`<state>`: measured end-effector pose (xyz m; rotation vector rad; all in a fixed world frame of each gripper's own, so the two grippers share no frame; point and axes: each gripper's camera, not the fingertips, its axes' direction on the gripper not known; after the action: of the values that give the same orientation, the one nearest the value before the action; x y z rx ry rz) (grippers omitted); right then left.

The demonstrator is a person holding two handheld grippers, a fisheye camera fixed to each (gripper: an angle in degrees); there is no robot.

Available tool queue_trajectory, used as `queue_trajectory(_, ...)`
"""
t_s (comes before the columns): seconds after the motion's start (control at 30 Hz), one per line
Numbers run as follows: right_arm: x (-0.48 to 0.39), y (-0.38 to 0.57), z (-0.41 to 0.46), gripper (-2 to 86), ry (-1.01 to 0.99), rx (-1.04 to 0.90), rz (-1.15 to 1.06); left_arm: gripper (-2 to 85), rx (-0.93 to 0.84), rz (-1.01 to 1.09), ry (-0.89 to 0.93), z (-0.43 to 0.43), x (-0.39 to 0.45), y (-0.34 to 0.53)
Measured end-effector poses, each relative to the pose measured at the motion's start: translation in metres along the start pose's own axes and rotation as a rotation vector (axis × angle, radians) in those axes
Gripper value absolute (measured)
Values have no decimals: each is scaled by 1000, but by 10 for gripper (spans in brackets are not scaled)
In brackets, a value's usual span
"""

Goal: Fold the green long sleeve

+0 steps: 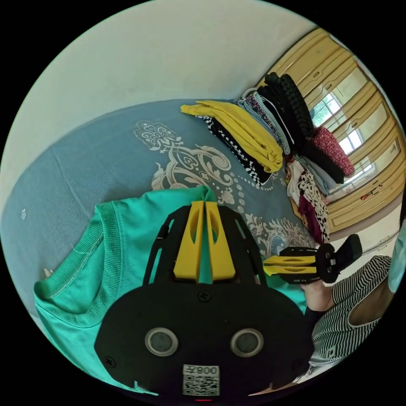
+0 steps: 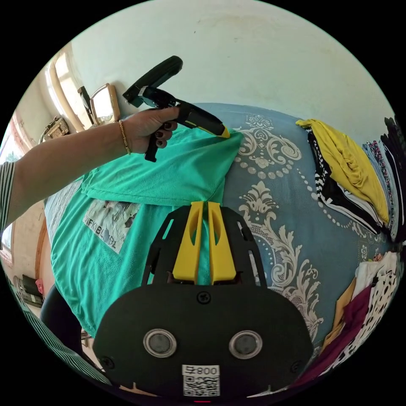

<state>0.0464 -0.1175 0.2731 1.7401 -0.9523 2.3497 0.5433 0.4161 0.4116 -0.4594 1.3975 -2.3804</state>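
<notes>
Both grippers — left [image 1: 205, 203], right [image 2: 203, 204] — clamped on 1 edge of the green shirt [image 2: 105, 270]; body trails toward the person (fold likely next).

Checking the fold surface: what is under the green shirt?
The green shirt lies on a blue bedspread with a pale scroll pattern, seen around its edge. Whatever lies beneath the shirt's middle is covered. Both grippers, left and right, pinch its fabric.

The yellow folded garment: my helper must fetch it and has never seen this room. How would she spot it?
On the blue patterned bedspread, find the row of folded clothes. The yellow folded garment lies on a black-and-white checked piece, the row's only plain bright yellow.
</notes>
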Motion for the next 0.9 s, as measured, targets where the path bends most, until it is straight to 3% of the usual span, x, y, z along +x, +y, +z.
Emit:
queue_trajectory(0.2, 60, 35, -40, 21, -94, 131, 153, 6, 61, 15, 39, 0, 7, -27)
queue_trajectory(0.37, 83, 50, -29, 18, -80, 54, 186, 8, -42, -12, -15, 38, 2, -35)
queue_trajectory(0.6, 108, 64, -34, 14, -164, 29, 220, 11, 61, -16, -35, 13, 7, -20)
queue_trajectory(0.77, 110, 72, -59, 3, -96, 92, 245, 6, 166, 25, -44, -12, 19, 4)
queue_trajectory(0.9, 86, 62, -70, 1, -143, 157, 163, 3, 35, 138, -29, 12, 43, 26)
